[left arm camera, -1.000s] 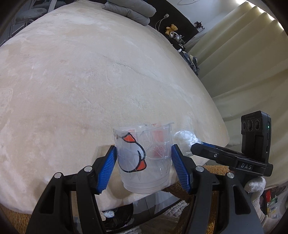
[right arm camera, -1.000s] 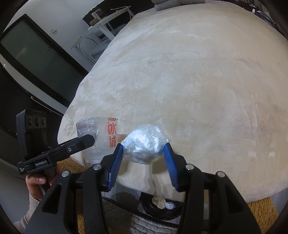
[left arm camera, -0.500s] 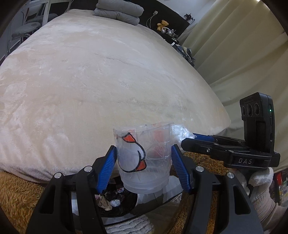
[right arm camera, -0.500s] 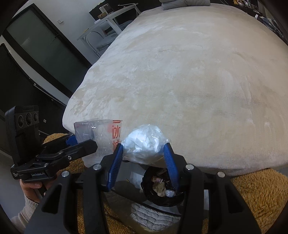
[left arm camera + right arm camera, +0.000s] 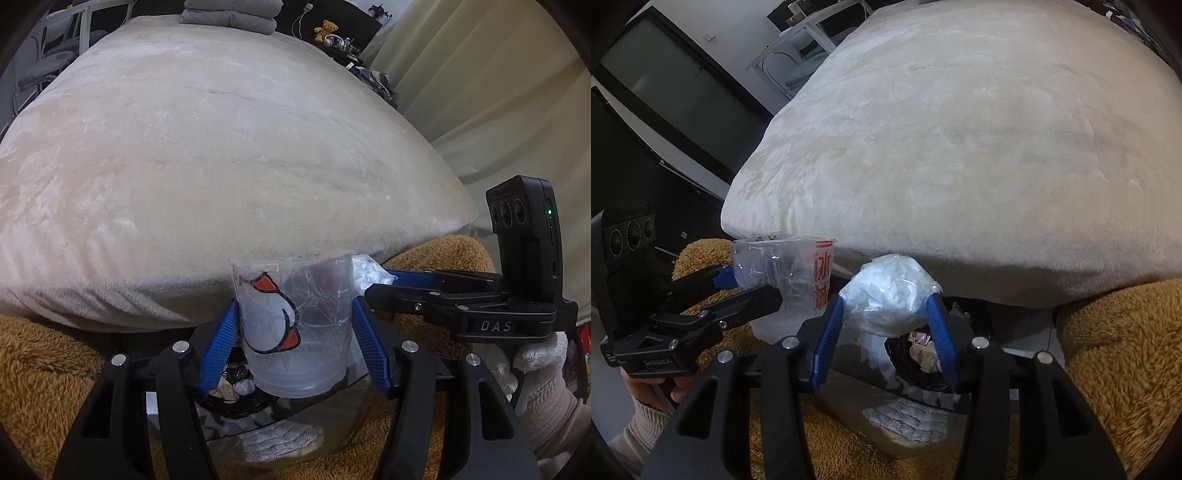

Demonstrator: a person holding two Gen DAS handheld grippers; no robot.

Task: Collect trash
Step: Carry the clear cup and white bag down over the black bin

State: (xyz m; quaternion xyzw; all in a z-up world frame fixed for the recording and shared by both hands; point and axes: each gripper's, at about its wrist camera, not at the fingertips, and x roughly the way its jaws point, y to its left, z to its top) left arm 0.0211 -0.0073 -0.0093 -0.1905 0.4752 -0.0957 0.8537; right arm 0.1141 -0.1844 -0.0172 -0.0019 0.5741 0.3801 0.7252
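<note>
Left wrist: left gripper clamps plastic cup — right gripper clamps plastic wad, past bed edge, above bin.

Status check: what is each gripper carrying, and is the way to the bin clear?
Left gripper shut on plastic cup. Right gripper shut on plastic wad. Both above black trash bin, already part filled. Nothing between.

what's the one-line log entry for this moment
left gripper: shut on plastic cup | right gripper: shut on crumpled plastic wad | trash bin: below both | phase: carry to bin
</note>
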